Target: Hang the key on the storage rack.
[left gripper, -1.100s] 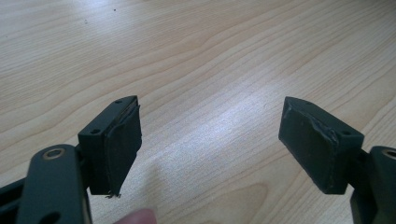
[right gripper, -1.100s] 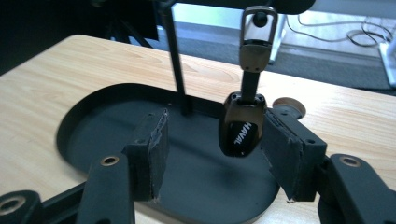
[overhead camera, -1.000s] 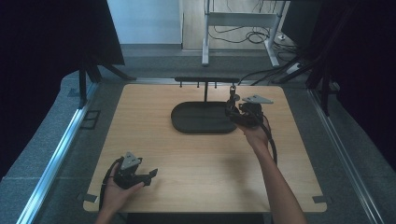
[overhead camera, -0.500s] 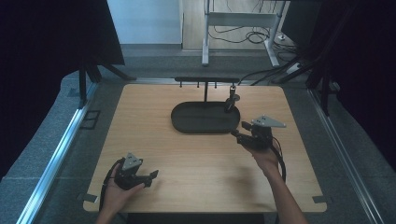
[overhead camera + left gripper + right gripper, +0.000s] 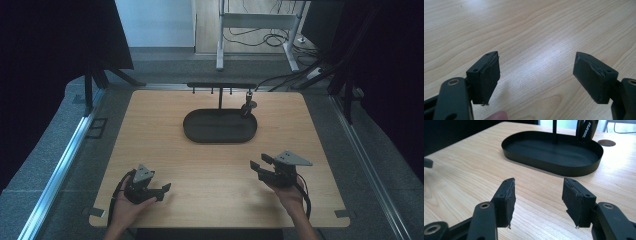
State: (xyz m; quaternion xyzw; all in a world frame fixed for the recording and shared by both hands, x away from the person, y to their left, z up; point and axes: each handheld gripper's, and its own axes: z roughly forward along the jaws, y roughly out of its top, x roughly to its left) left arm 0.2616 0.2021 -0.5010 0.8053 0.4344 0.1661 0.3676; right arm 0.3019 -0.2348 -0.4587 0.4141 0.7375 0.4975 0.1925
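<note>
A black oval tray [image 5: 220, 134] [image 5: 584, 168] stands at the back middle of the wooden table, with a thin post rising to a crossbar with hooks [image 5: 221, 85]. A small dark object [image 5: 247, 106] [image 5: 587, 130] with white lettering hangs from the bar's right end, above the tray's right edge. My right gripper [image 5: 258, 166] [image 5: 537, 202] rests open near the front right, jaws pointing at the tray, nothing between them. My left gripper [image 5: 164, 190] [image 5: 536, 77] lies open at the front left over bare wood, nothing between its pads.
A round hole [image 5: 606, 142] is cut in the tabletop behind the tray. Metal rails [image 5: 55, 175] run along both sides of the table. Cables and a stand's legs [image 5: 260, 22] lie on the floor beyond the far edge.
My right gripper has drawn back from the hanging object at the tray's right end to the front right of the table, open. The left gripper has stayed put.
</note>
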